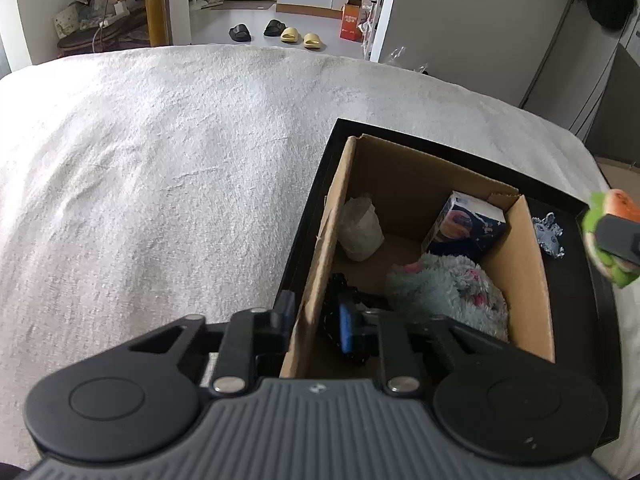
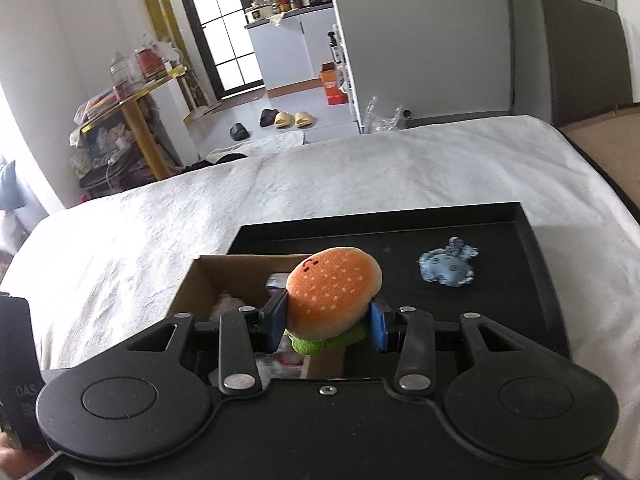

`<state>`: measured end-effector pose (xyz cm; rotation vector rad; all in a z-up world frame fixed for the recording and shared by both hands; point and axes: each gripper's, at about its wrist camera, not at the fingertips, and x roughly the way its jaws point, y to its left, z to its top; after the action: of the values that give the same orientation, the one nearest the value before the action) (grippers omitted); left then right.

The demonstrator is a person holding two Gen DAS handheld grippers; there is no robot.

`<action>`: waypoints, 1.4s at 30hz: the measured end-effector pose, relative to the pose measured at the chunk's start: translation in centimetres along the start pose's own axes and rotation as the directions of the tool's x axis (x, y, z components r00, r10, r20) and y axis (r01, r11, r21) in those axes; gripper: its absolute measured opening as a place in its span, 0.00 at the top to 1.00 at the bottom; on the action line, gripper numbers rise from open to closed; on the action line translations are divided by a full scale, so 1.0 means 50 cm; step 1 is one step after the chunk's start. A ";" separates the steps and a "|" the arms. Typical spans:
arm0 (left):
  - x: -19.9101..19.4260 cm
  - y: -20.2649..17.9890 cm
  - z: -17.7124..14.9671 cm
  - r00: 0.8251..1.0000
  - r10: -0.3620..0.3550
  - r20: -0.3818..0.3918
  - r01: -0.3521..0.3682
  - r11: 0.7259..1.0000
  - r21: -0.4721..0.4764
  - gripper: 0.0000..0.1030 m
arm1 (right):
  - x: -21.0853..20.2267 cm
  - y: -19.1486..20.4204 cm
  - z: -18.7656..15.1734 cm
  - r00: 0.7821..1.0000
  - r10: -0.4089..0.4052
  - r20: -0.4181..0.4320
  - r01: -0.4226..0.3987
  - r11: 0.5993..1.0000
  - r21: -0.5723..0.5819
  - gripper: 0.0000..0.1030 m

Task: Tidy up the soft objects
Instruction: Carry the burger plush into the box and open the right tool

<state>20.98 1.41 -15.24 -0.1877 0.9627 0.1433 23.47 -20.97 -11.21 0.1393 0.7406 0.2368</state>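
Above cardboard box (image 2: 208,280), right claw (image 2: 329,322) gripping burger plush (image 2: 334,292) (smiling)

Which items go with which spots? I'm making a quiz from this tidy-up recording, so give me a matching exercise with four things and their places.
Things:
1. burger plush
2. blue rag toy
3. fluffy teal plush
4. left tool

Places:
A. lying on the black tray, outside the box
B. astride the cardboard box wall, one finger inside, one outside
C. held between the right tool fingers
D. inside the box, on its floor

Pairs: 1-C, 2-A, 3-D, 4-B
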 end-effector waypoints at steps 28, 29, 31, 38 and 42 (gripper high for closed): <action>0.006 0.043 0.004 0.996 -0.093 -0.013 0.091 0.991 -0.096 0.87 | 0.059 0.111 -0.019 0.988 0.127 -0.090 -0.120 0.990 0.078 0.50; 0.007 0.043 0.004 0.996 -0.090 -0.016 0.088 0.991 -0.098 0.87 | 0.059 0.106 -0.019 0.985 0.143 -0.093 -0.134 0.986 0.098 0.50; 0.007 0.044 0.004 0.996 -0.090 -0.020 0.088 0.991 -0.105 0.87 | 0.057 0.098 -0.021 0.981 0.165 -0.100 -0.152 0.980 0.125 0.50; 0.000 0.040 0.009 0.997 -0.078 -0.011 0.076 0.991 -0.109 0.83 | 0.034 0.062 -0.033 0.976 0.193 -0.097 -0.177 0.972 0.157 0.48; 0.002 0.044 0.010 0.997 -0.079 -0.013 0.077 0.989 -0.125 0.83 | 0.020 0.034 -0.036 0.969 0.233 -0.078 -0.215 0.958 0.191 0.48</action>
<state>20.97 3.69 -15.27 -0.3416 0.9636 0.1303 22.69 -19.00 -12.82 0.3886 0.8459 0.3951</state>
